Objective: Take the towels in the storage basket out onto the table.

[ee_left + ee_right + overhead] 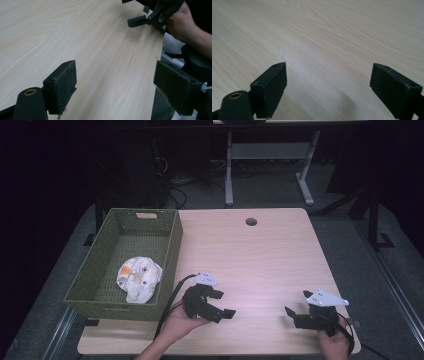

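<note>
Both tongs sit spread apart, gripping nothing: left tongs point(220, 304) near the bench's front-centre, right tongs point(296, 311) at front-right, both low over bare wood. Likely task item: crumpled white patterned cloth point(139, 278) lying inside the green woven basket point(172, 251) on the pale wooden bench point(260, 255), near its right wall. Looks light, limp, non-fragile; pinch a raised fold on top. Basket walls are high, so go in from above. Bench centre and right are open for moving; right tongs sit close to the front edge.

A pale wooden table point(260, 250) stands on grey floor point(345, 270) in a dark room.
</note>
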The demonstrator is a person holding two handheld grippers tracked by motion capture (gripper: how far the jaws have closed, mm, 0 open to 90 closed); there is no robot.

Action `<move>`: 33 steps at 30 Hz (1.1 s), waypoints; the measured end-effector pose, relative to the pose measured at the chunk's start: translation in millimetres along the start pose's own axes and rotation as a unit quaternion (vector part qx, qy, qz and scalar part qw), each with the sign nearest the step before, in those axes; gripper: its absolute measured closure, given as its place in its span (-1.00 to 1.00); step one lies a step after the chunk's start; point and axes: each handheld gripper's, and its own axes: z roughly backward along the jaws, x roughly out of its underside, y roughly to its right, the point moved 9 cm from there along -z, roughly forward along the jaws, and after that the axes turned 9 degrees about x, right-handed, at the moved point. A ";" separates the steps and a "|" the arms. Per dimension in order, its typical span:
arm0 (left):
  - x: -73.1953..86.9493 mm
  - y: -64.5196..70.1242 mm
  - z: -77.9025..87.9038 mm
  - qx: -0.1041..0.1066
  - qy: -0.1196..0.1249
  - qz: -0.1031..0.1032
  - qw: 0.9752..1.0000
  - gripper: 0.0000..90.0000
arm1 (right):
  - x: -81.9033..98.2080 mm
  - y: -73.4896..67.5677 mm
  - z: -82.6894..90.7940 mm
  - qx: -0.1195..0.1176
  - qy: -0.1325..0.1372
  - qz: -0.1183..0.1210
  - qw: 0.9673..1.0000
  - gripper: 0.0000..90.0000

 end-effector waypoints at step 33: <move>-59.8 -28.1 92.2 -0.035 0.001 0.051 0.998 -0.59 | -1.1 1.5 2.9 -0.001 0.004 -0.002 1.000 -0.70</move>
